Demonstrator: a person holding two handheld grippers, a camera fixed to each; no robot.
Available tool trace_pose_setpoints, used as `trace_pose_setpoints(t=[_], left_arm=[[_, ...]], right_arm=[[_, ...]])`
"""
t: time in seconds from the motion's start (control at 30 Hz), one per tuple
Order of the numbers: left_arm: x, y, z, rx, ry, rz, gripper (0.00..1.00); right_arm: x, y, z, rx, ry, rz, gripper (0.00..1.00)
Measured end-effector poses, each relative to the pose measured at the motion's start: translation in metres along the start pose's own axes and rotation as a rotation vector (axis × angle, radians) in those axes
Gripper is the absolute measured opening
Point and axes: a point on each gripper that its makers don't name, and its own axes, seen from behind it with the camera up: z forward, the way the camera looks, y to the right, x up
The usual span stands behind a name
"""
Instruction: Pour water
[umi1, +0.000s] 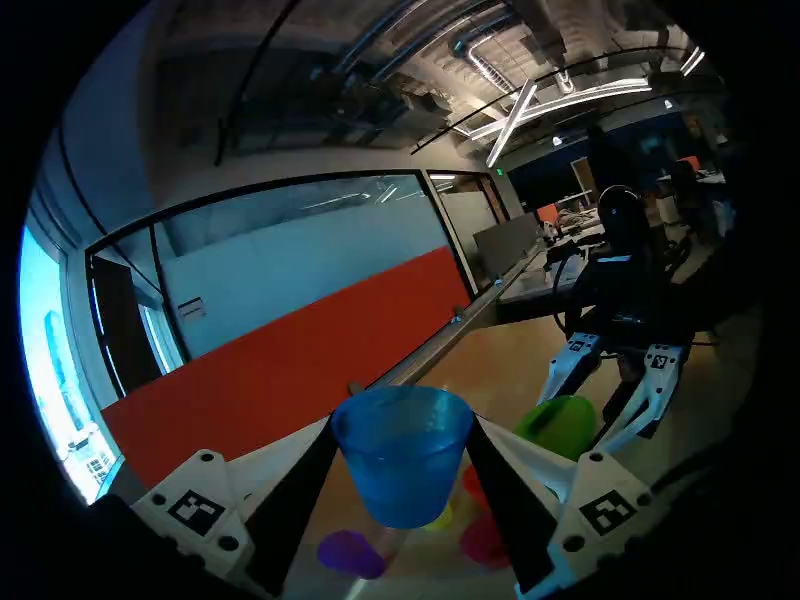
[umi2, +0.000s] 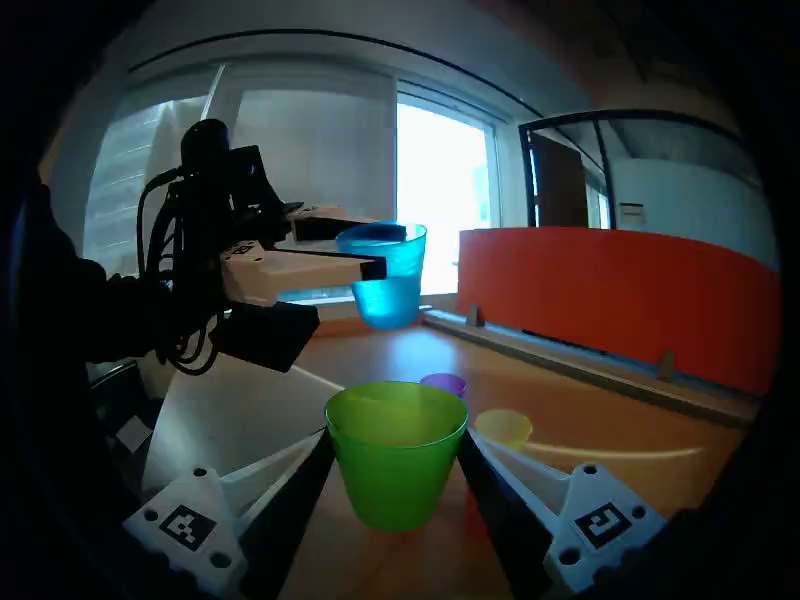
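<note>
A translucent blue cup (umi1: 403, 460) sits upright between the fingers of my left gripper (umi1: 403, 430), which is shut on it. In the right gripper view that blue cup (umi2: 385, 285) hangs above the table with water in its lower half, gripped by the left gripper (umi2: 385, 250) and a dark-sleeved arm behind it. My right gripper (umi2: 396, 440) is shut on a green cup (umi2: 396, 470), upright and low over the wooden table (umi2: 600, 430). In the left gripper view the green cup (umi1: 557, 425) shows lower right, in the right gripper (umi1: 585, 415).
Small cups stand on the table: a purple cup (umi2: 444, 384), a yellow cup (umi2: 503, 428), and a pink one (umi1: 483, 540) beneath the blue cup. An orange partition (umi2: 620, 290) runs along the table's far edge. Bright windows (umi2: 440, 190) lie behind.
</note>
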Motion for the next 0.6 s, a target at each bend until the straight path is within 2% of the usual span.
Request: trace_pose_setpoints(t=[0.6], left_arm=[[0.006,0.012,0.004,-0.014,-0.002,0.104,0.87]], right_arm=[[-0.002,-0.012,0.006,0.029,-0.007,-0.003,0.88]])
